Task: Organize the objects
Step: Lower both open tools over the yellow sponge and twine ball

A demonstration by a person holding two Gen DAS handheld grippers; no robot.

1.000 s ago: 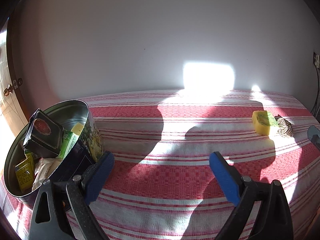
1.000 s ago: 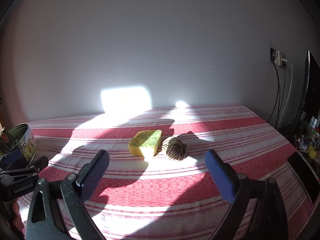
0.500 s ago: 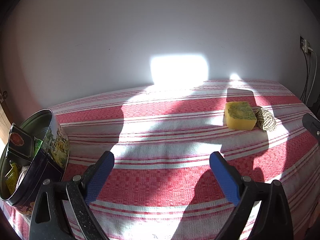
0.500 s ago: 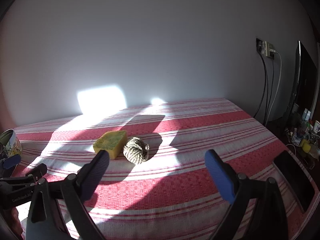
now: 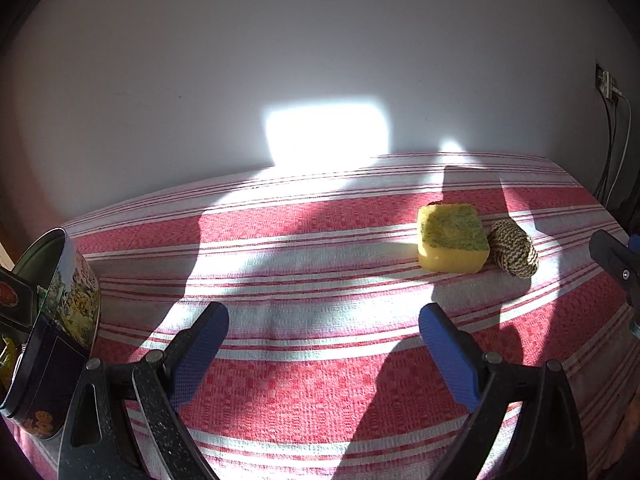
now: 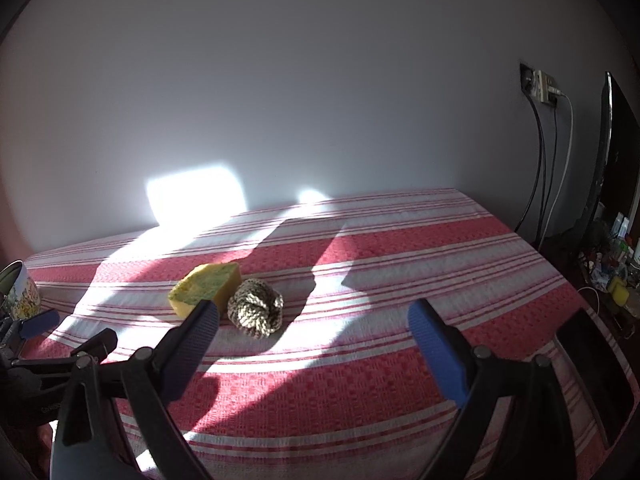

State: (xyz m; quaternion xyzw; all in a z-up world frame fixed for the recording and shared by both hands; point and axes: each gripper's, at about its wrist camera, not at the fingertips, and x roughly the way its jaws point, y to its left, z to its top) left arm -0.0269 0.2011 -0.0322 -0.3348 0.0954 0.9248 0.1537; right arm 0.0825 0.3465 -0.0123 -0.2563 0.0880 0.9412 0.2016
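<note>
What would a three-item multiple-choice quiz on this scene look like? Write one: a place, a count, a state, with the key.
1. Where does the rope ball lie relative to the sponge?
A. Touching it, on the side away from the tin
B. On top of it
C. Inside the tin

2. How many loose things lie on the striped cloth outside the tin?
A. Two
B. Four
C. None

3. What state is the right tool in?
A. Shut on the sponge
B. Open, holding nothing
C. Shut on the rope ball

Key: 1 A, the ball rests against the sponge's side, with the tin far off on the opposite side. 2 A, only sponge and rope ball lie there. 3 B, its blue fingers stand wide apart with only cloth between.
</note>
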